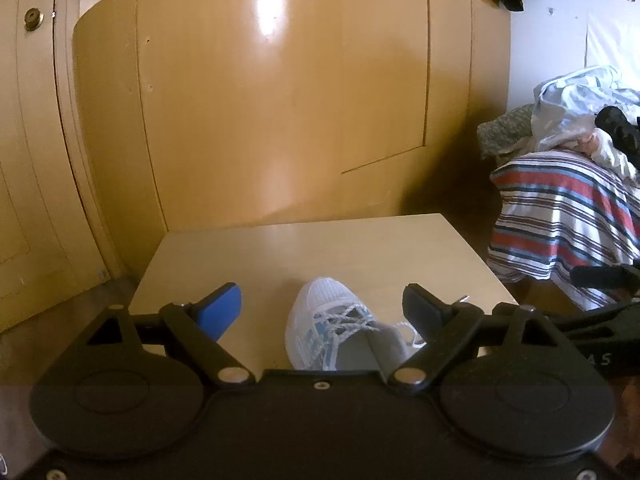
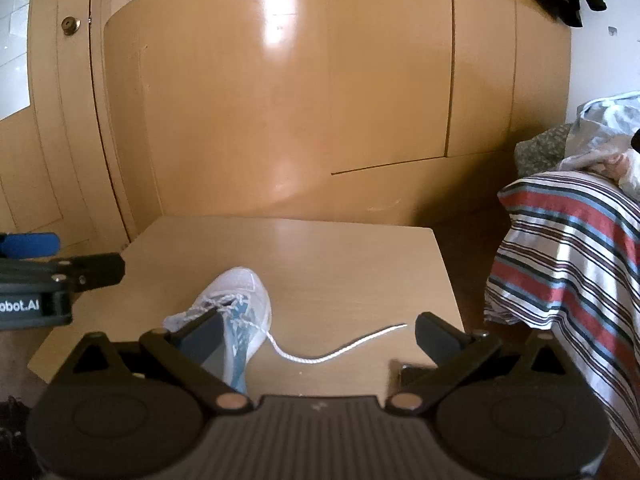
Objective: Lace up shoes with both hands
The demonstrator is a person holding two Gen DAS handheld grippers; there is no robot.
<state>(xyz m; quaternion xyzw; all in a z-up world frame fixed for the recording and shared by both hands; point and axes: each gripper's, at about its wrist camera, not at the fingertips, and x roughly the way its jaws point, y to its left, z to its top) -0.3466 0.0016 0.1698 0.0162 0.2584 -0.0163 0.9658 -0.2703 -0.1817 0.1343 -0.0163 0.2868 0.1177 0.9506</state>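
One wooden wardrobe [image 1: 260,100] fills the background; one striped blanket [image 1: 560,220] drapes at three o'clock. One light table [image 2: 340,256] carries one white and blue shoe [image 2: 236,308], its single loose lace [image 2: 340,350] trailing toward three o'clock. Two grippers, left gripper [image 1: 320,312] and right gripper [image 2: 320,338], jaws apart, empty

The shoe's [image 1: 320,320] heel is hidden behind the left tongs' [image 1: 322,312] body, and in the right wrist view the right tongs' [image 2: 316,336] left finger [image 2: 204,338] covers part of its tongue. The lace [image 2: 340,350] near the eyelets is too fine to trace. The surface's [image 2: 340,264] near edge is covered. The bed [image 2: 568,248] is cut off at the right edge.
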